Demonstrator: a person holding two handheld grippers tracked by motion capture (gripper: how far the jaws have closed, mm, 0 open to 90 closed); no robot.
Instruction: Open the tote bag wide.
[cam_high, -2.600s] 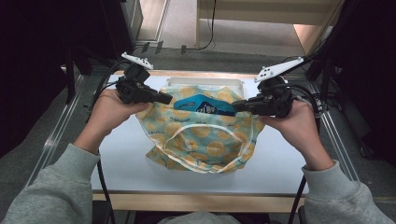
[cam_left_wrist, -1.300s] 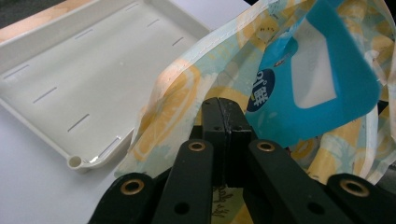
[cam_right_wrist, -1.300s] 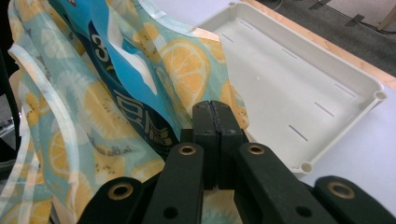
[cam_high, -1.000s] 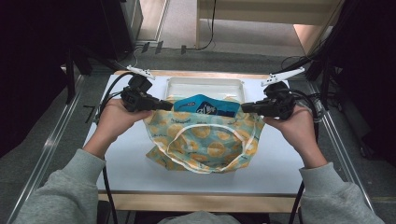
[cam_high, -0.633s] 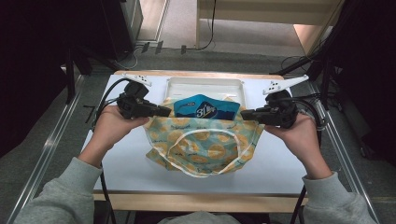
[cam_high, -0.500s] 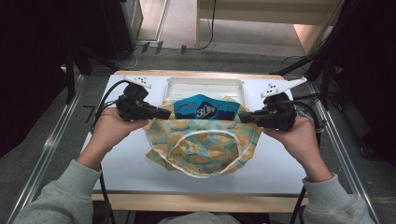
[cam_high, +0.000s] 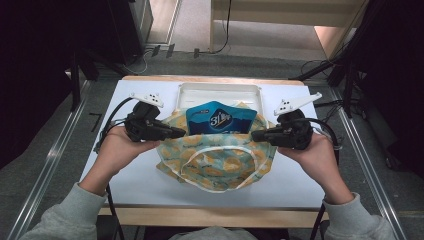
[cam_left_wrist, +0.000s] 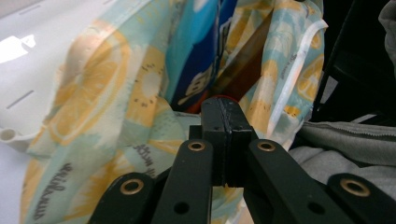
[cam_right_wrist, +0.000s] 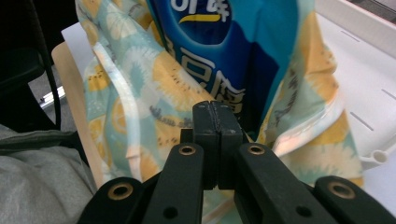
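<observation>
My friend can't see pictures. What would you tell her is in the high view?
Two hands hold a lemon-print bag open by its sides over a white table, the left tool and right tool each shut on the cloth. A blue snack packet sticks up out of the bag, and a white tray lies behind it.

You look down and forward on the table (cam_high: 125, 185) from above your own side. Each gripper camera sits close behind its closed jaws, facing inward at the patterned bag (cam_high: 215, 160) (cam_left_wrist: 116, 116) (cam_right_wrist: 140, 93) all views share.
</observation>
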